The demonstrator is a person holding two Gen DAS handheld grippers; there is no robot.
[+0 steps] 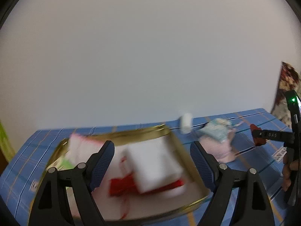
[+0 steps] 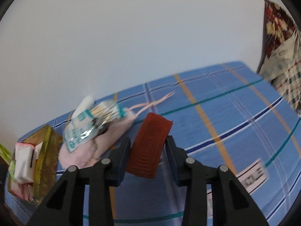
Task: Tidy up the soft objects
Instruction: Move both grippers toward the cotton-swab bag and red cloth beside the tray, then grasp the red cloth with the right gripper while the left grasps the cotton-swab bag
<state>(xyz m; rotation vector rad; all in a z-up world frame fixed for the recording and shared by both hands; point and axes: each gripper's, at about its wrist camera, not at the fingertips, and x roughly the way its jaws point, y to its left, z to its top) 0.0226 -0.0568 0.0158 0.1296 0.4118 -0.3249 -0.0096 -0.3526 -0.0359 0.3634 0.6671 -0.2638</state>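
Note:
A gold box (image 1: 169,131) on the blue plaid cloth holds white tissue packs (image 1: 154,165) and a red ribbon bow (image 1: 122,184). My left gripper (image 1: 152,162) is open and empty just above the box. My right gripper (image 2: 147,156) is shut on a red ribbed sponge (image 2: 148,146), held above the cloth; it also shows in the left wrist view (image 1: 258,137). A pink fuzzy pouch (image 2: 105,141) lies next to the box (image 2: 45,160), with a teal cotton swab packet (image 2: 90,124) on it and a white cotton roll (image 2: 84,103) behind.
The blue plaid cloth (image 2: 225,113) covers the surface up to a plain white wall. A white label (image 2: 252,175) lies on the cloth at the right. Patterned fabric (image 2: 282,47) hangs at the far right edge.

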